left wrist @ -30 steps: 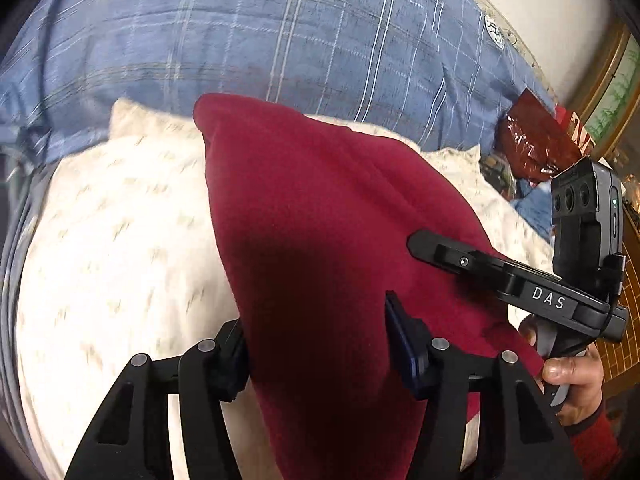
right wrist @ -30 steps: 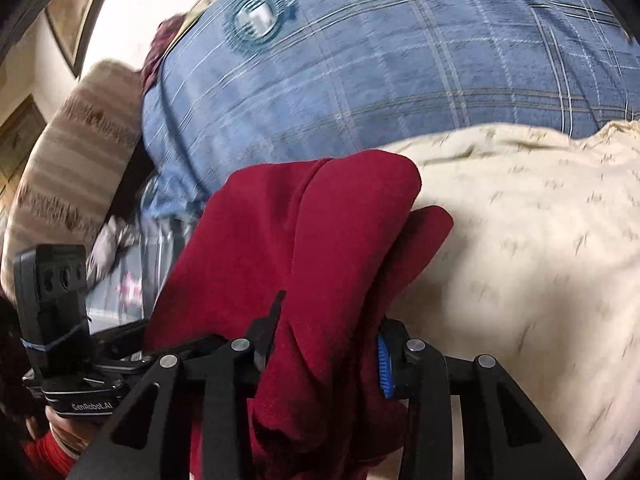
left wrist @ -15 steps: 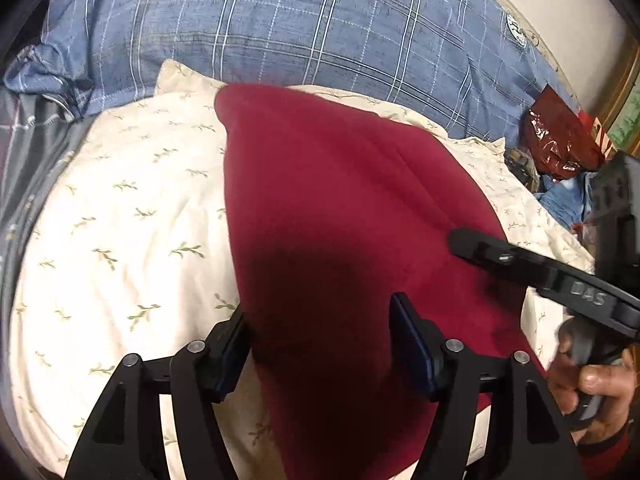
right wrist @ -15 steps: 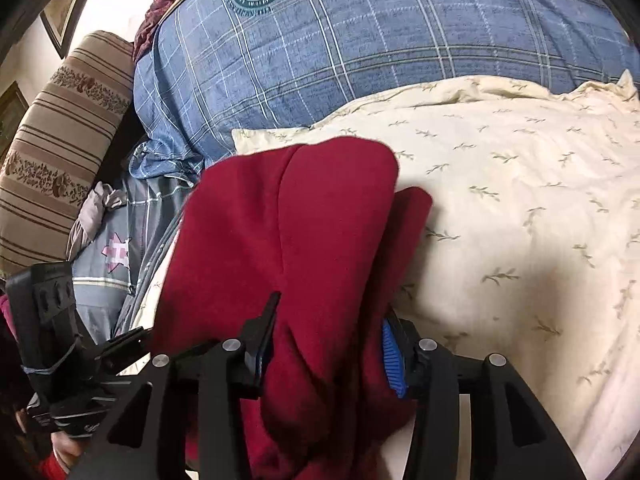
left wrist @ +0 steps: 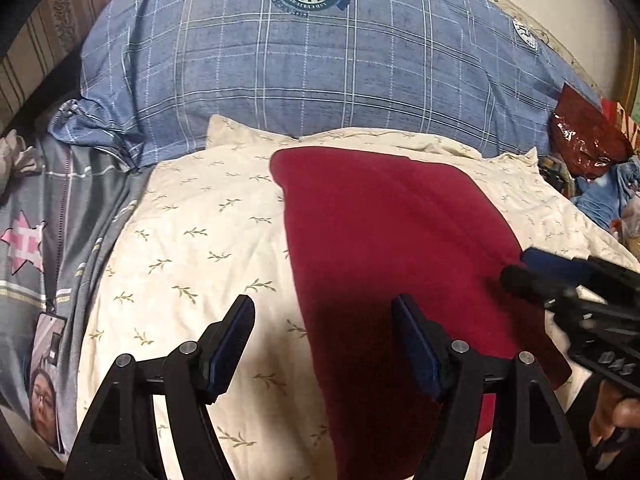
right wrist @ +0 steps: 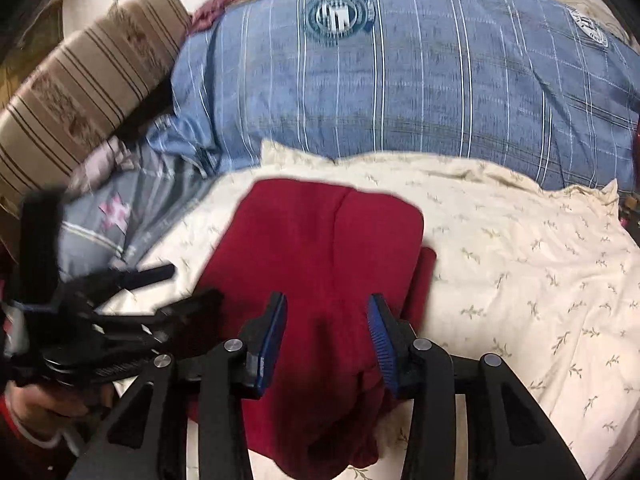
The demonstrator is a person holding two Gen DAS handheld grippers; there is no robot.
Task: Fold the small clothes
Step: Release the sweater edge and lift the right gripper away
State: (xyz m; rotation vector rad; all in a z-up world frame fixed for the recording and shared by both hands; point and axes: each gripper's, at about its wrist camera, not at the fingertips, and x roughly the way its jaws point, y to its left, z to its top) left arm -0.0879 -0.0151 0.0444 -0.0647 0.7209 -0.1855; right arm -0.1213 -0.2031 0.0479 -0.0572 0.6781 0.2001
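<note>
A dark red garment (left wrist: 380, 240) lies folded lengthwise on a cream pillow with a leaf print (left wrist: 192, 248). My left gripper (left wrist: 324, 340) hovers over the garment's near left edge. Its jaws are opening and the pads touch nothing. The right wrist view shows the same garment (right wrist: 320, 248) running away from my right gripper (right wrist: 326, 332). Those jaws are closing with cloth lying between and below them, and both blue pad faces show bare. The right gripper (left wrist: 516, 266) appears blurred at the garment's right edge. The left gripper (right wrist: 176, 284) is blurred at its left edge.
A large blue plaid pillow (left wrist: 304, 72) lies behind the cream one. A grey sheet with a pink star (left wrist: 28, 240) is at the left and a striped brown bolster (right wrist: 92, 92) beyond it. A shiny red bag (left wrist: 584, 140) and blue cloth (left wrist: 608, 200) sit far right.
Both grippers have drawn back from the garment, so more of the pillow shows. The bunched cloth has left the right jaws and lies flatter. The left jaws have widened.
</note>
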